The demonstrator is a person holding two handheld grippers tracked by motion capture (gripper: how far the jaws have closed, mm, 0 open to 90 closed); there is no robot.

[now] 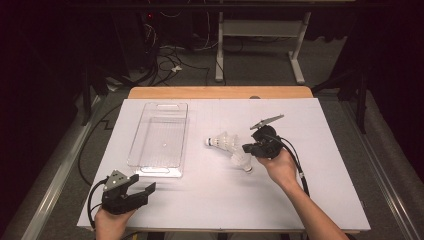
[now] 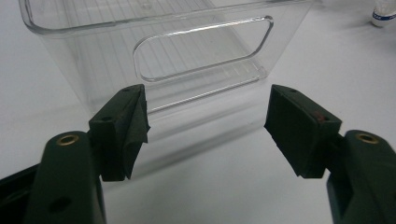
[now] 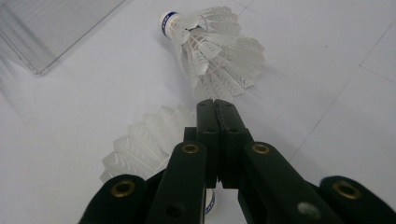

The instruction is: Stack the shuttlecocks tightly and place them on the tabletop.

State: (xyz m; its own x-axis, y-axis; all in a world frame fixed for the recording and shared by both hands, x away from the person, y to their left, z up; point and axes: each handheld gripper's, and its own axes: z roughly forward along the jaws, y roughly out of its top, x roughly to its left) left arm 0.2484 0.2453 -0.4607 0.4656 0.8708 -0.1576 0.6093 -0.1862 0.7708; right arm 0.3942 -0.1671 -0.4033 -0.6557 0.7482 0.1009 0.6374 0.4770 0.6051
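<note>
My left gripper point(image 2: 205, 135) fills the bottom of the frame with its jaws spread wide, one pad at lower left, the other at lower right, and bare white table point(image 2: 210, 186) between them. Across the top I see a clear bin point(image 2: 93, 60), its near end wall facing me with a rounded handle slot at upper centre. A white cork tip with a blue band point(image 2: 384, 16) sits at the upper right corner.

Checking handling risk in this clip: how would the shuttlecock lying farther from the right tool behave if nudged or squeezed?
The farther shuttlecock is probably very light, given its thin feather skirt. Lying on its side, it would likely roll in an arc around its cork tip. The feathers look fragile, so a squeeze could bend them.
</note>
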